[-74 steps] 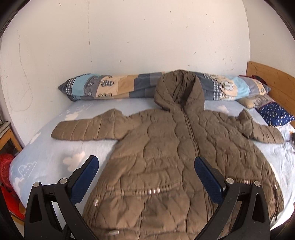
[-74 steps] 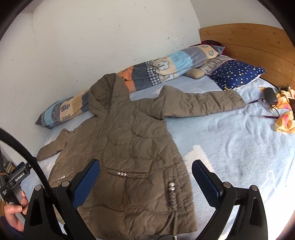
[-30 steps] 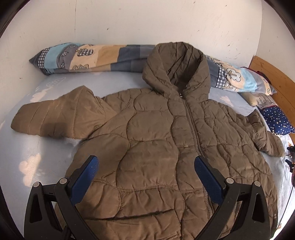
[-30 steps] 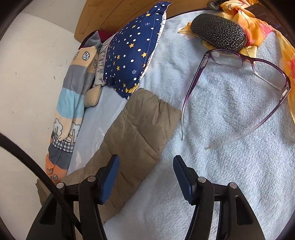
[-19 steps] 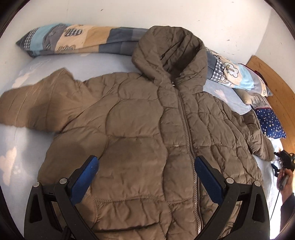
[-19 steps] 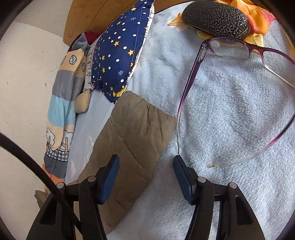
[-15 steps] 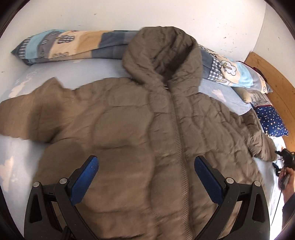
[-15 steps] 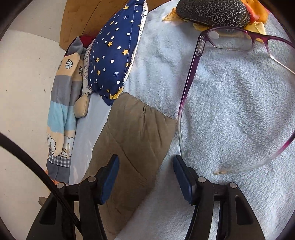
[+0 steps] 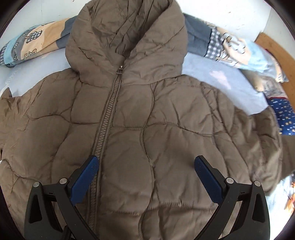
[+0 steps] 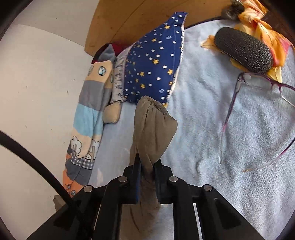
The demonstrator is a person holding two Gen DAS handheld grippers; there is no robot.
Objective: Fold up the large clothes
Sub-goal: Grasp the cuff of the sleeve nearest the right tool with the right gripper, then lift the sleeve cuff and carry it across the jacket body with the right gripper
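Observation:
A brown quilted hooded jacket (image 9: 147, 120) lies front up on the light blue bed, zipped, hood towards the wall. My left gripper (image 9: 146, 177) hovers open over its chest, blue pads wide apart to the right of the zipper, nothing between them. In the right wrist view my right gripper (image 10: 147, 166) has its jaws closing on the jacket's sleeve (image 10: 153, 129) near the elastic cuff. The pads pinch the bunched brown fabric, and the cuff end stands up off the bed.
A long patchwork pillow (image 9: 230, 44) runs along the wall. A navy star-print pillow (image 10: 153, 64) sits by the wooden headboard (image 10: 138, 16). Purple-framed glasses (image 10: 258, 114), a black glasses case (image 10: 243, 49) and an orange cloth (image 10: 261, 24) lie on the bed right of the sleeve.
My right gripper went from open around the sleeve end to shut on it and lifted it. My left gripper moved closer over the jacket and towards its right shoulder.

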